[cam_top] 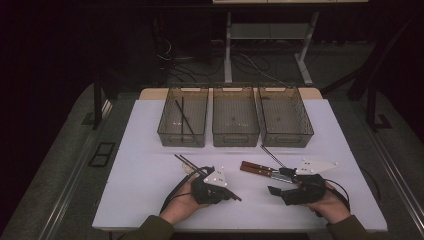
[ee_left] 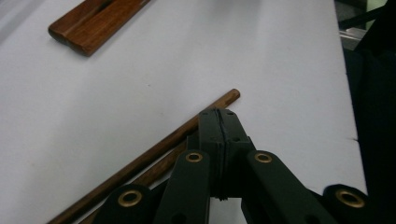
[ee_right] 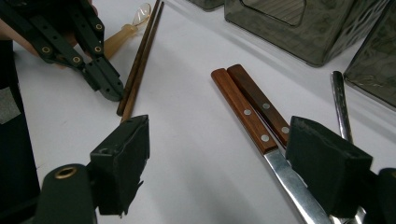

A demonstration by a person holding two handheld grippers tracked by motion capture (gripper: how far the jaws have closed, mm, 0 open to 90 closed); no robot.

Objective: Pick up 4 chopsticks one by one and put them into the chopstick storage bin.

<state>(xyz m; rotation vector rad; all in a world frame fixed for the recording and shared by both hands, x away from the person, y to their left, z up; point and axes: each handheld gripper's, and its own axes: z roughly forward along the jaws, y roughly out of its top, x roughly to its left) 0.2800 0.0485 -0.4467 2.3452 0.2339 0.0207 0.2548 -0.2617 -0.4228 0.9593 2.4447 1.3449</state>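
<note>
pair of brown chopsticks (ee_right: 140, 60) lying on the white table (cam_top: 150, 195) just beside the left tongs (ee_right: 109, 91), which are fully closed on nothing, right tongs (ee_right: 233, 172) wide open over two wooden-handled knives (ee_right: 250, 109), three bins (cam_top: 235, 117) behind

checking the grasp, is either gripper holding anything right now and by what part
Nothing is held. The left gripper is shut beside the chopsticks, not on them; the right gripper is open over the knives.

The left tool (ee_left: 218, 122), its black jaws pressed together, rests beside two brown chopsticks (ee_left: 154, 150) lying side by side on the white counter (ee_left: 261, 51). Two wooden handles (ee_left: 93, 25) lie farther off.
</note>
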